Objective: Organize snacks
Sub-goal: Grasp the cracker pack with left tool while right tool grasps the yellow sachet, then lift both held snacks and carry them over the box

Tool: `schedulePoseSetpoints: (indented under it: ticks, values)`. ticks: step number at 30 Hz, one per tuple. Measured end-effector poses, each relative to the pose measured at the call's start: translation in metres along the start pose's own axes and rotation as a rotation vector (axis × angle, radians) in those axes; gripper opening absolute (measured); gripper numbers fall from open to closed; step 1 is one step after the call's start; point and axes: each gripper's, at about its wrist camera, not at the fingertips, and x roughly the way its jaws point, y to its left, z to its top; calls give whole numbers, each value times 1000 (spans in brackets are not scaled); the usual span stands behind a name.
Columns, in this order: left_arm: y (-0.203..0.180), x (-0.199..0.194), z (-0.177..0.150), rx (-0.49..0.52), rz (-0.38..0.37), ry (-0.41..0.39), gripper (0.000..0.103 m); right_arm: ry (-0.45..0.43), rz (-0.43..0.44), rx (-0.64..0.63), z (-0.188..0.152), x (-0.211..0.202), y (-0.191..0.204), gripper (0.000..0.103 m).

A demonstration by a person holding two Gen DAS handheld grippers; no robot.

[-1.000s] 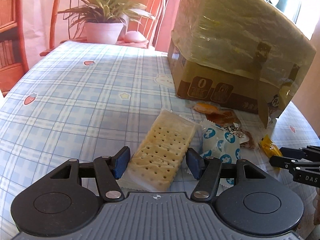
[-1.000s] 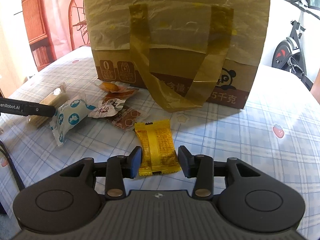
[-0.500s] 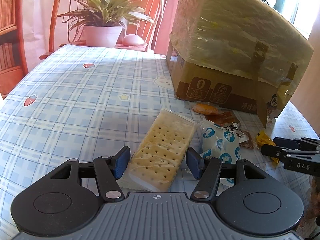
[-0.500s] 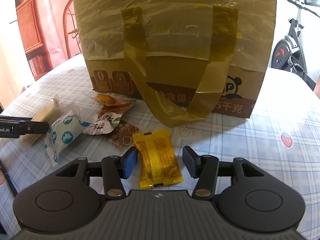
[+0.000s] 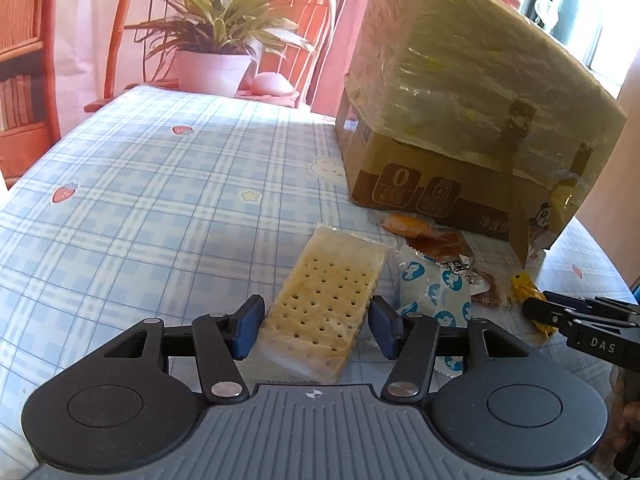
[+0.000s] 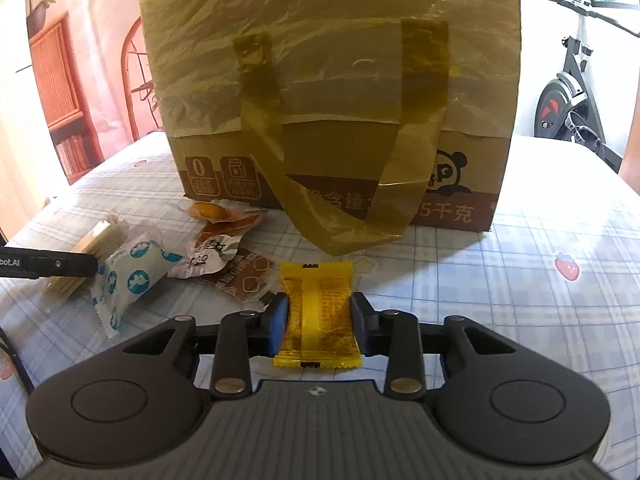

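Both tools changed: right tool [image 6: 319, 322] now pinches the yellow packet [image 6: 316, 316]; left tool [image 5: 316, 326] is closing, seemingly touching the cracker pack [image 5: 324, 300].

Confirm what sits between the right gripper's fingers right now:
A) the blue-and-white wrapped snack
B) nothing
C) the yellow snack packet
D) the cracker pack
C: the right gripper has its pads against both sides of the yellow snack packet.
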Motion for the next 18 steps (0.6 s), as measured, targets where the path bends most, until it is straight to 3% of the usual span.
schedulePoseSetpoints:
  ticks: [14, 18]
  values:
    - [-4, -14, 7, 13, 12, -52, 59, -32, -2, -13, 0, -6, 1, 35]
    - [-4, -26, 20, 16, 16, -100, 59, -51, -6, -34, 6, -16, 2, 35]
